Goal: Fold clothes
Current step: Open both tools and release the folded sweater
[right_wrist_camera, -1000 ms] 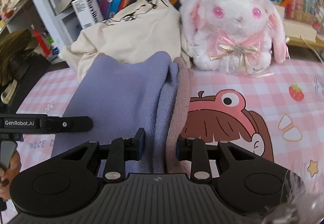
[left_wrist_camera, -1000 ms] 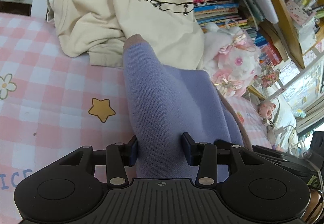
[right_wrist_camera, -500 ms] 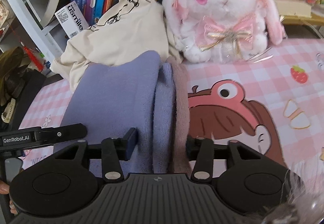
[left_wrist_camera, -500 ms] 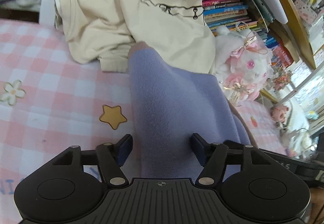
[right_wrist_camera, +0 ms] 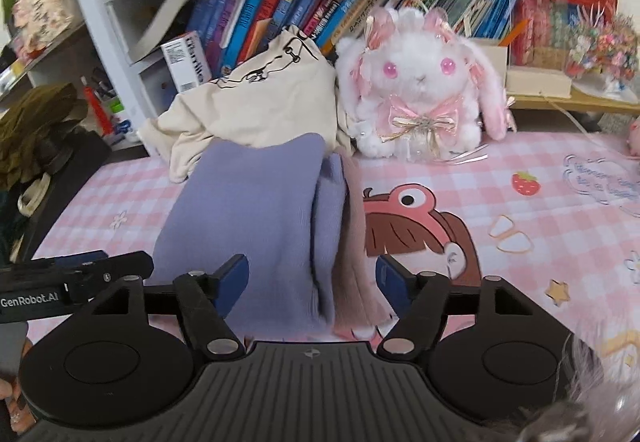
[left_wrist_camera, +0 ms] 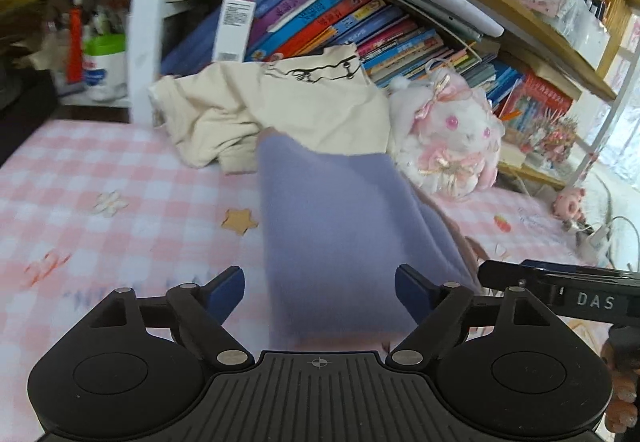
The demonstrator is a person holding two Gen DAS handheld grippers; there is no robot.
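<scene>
The folded purple sweater [right_wrist_camera: 256, 226] lies on the pink checked surface [right_wrist_camera: 540, 202], just in front of the cream shirt [right_wrist_camera: 256, 110]. Both tools, left [left_wrist_camera: 319, 292] and right [right_wrist_camera: 312, 278], are opening, pads off the sweater between them. Books [right_wrist_camera: 280, 14] fill the shelf behind.

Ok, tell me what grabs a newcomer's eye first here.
The white and pink plush rabbit sits against the bookshelf at the back of the pink checked bed cover. In front lies the folded lilac garment, with a crumpled cream shirt behind it, left of the rabbit.
</scene>
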